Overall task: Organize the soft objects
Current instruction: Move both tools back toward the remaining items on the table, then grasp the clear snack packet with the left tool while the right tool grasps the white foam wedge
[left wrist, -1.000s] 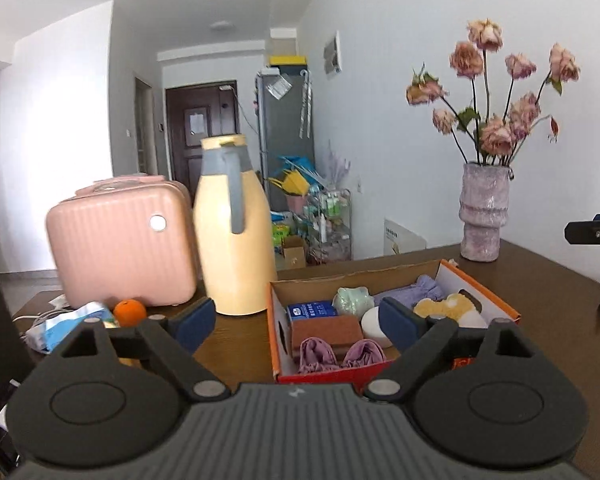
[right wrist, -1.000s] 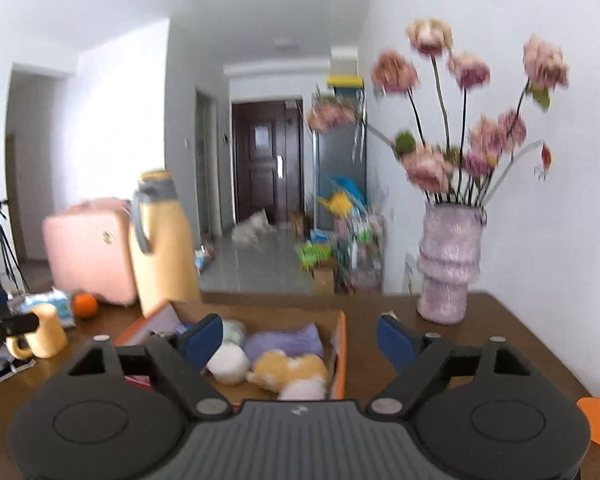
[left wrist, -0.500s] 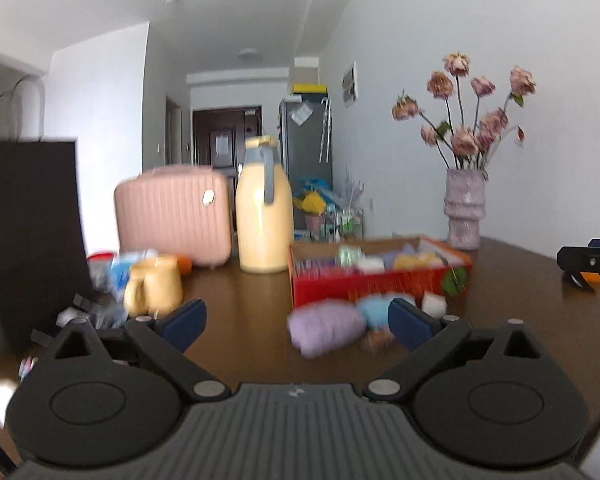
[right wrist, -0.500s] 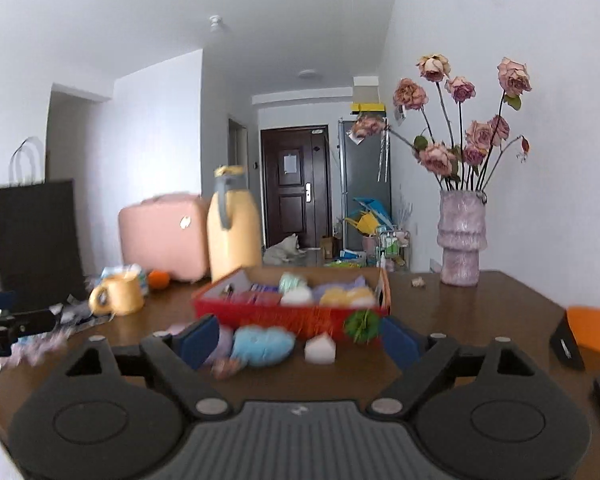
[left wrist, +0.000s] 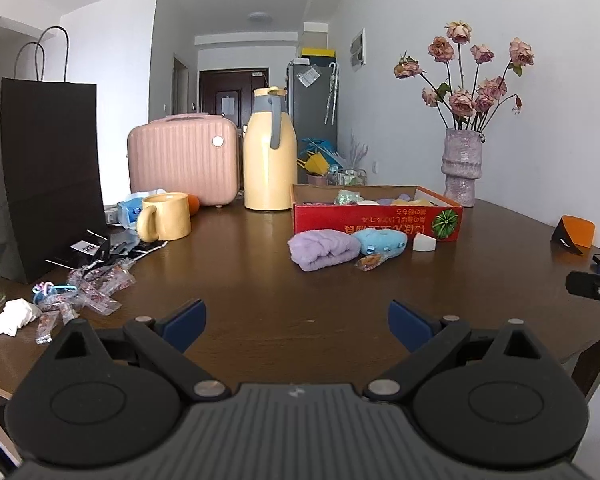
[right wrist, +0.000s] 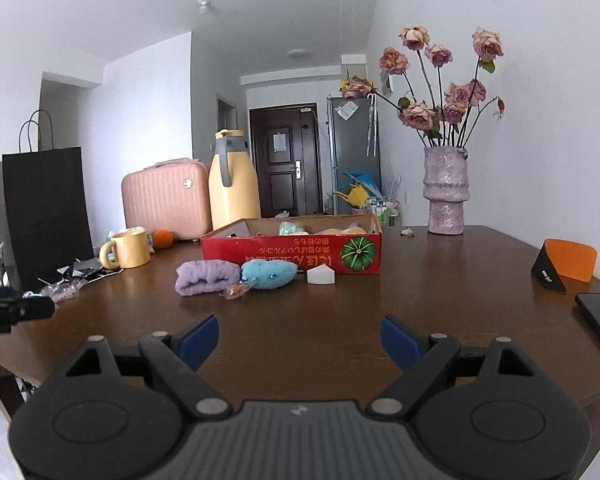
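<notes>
Where fluffy towel (left wrist: pixel 323 249) lies, perhaps rolled

Towel (left wrist: pixel 323 249) left of plush (left wrist: pixel 381 241), before box (left wrist: pixel 376 217).

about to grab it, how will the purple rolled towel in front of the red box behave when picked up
The purple towel looks plush and loosely rolled, so it will probably squash between the fingers and may unroll or droop. It seems light and unlikely to slip. Both grippers are open and well short of it.

Dark wooden table (left wrist: pixel 260 280) carries a red cardboard box (left wrist: pixel 376 216). In front of box: purple towel roll (left wrist: pixel 324 248), blue plush (left wrist: pixel 380 242), white wedge (left wrist: pixel 424 243). Left of box: yellow thermos (left wrist: pixel 270 160), pink case (left wrist: pixel 182 160), yellow mug (left wrist: pixel 166 216), black paper bag (left wrist: pixel 48 176). Right of box: vase (left wrist: pixel 462 168).
</notes>
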A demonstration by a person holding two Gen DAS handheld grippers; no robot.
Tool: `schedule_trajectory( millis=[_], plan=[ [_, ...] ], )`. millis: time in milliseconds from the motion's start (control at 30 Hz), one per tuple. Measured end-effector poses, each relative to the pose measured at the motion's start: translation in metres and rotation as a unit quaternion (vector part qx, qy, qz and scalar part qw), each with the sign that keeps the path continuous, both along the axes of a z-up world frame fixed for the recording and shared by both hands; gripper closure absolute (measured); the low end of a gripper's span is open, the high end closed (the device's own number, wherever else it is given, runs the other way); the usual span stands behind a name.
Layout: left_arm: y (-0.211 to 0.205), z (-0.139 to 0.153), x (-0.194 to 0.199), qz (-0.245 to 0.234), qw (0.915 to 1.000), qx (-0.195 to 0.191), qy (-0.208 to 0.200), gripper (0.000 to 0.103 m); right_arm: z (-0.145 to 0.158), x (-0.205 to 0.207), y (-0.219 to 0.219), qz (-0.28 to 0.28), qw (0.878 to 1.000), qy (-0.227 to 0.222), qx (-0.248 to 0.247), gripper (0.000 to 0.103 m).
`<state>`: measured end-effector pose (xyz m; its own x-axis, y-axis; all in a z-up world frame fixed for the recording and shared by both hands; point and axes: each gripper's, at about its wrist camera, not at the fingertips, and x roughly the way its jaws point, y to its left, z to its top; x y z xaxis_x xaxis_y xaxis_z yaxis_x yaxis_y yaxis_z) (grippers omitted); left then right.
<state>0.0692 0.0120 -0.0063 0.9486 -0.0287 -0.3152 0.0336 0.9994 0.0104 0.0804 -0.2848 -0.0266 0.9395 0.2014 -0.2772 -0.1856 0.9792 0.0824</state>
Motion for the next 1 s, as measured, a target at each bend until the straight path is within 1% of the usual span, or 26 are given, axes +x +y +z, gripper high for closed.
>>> schedule_trajectory(
  millis=[100,167,200,267,333,433,467,567,700,767,800,833,867,933,967,1000],
  plan=[
    [-0.002,-0.001,0.002,-0.005,1.0,-0.004,0.007,0.004,-0.001,0.01,0.0,-0.001,1.0,0.009,-0.001,0.015],
    [-0.004,-0.001,0.01,-0.008,0.9998,-0.002,0.015,0.007,-0.002,0.02,0.001,-0.003,1.0,0.016,-0.003,0.015],
    [-0.005,-0.001,0.014,-0.01,0.9997,-0.002,0.02,0.012,-0.002,0.026,0.001,-0.002,1.0,0.02,-0.005,0.015],
    [-0.008,-0.002,0.026,-0.025,0.9991,-0.006,0.034,0.017,-0.003,0.036,0.0,-0.002,1.0,0.025,-0.009,0.015],
    [-0.013,-0.003,0.043,-0.043,0.998,-0.008,0.045,0.027,-0.001,0.05,-0.001,-0.004,0.999,0.031,-0.014,0.015],
    [-0.026,-0.004,0.078,-0.072,0.9955,0.002,0.061,0.029,0.004,0.078,-0.006,0.006,0.999,0.042,-0.012,0.016],
    [-0.032,-0.005,0.092,-0.089,0.9939,0.006,0.065,0.03,0.007,0.092,-0.008,0.011,0.999,0.047,-0.015,0.016],
    [-0.05,-0.01,0.144,-0.13,0.988,0.033,0.076,0.03,0.014,0.135,-0.012,0.013,0.998,0.06,-0.02,0.017],
    [-0.075,-0.02,0.211,-0.177,0.978,0.065,0.088,0.029,0.013,0.199,-0.014,0.015,0.996,0.089,-0.021,0.017],
    [-0.085,-0.026,0.238,-0.193,0.9728,0.082,0.099,0.03,0.01,0.226,-0.014,0.018,0.995,0.098,-0.021,0.018],
    [-0.088,-0.03,0.251,-0.19,0.9725,0.086,0.103,0.031,0.008,0.239,-0.013,0.023,0.994,0.104,-0.022,0.018],
    [-0.09,-0.032,0.263,-0.185,0.9729,0.088,0.107,0.038,0.006,0.252,-0.012,0.026,0.993,0.111,-0.025,0.018],
    [-0.091,-0.034,0.27,-0.188,0.9723,0.085,0.111,0.043,0.004,0.266,-0.009,0.029,0.992,0.117,-0.028,0.018],
    [-0.089,-0.038,0.285,-0.2,0.9686,0.073,0.129,0.057,-0.002,0.292,-0.001,0.034,0.99,0.133,-0.043,0.019],
    [-0.087,-0.041,0.29,-0.21,0.9656,0.066,0.139,0.06,-0.005,0.304,0.005,0.041,0.988,0.139,-0.049,0.023],
    [-0.085,-0.044,0.294,-0.217,0.9628,0.06,0.15,0.068,-0.009,0.315,0.01,0.048,0.987,0.146,-0.053,0.026]
  ],
)
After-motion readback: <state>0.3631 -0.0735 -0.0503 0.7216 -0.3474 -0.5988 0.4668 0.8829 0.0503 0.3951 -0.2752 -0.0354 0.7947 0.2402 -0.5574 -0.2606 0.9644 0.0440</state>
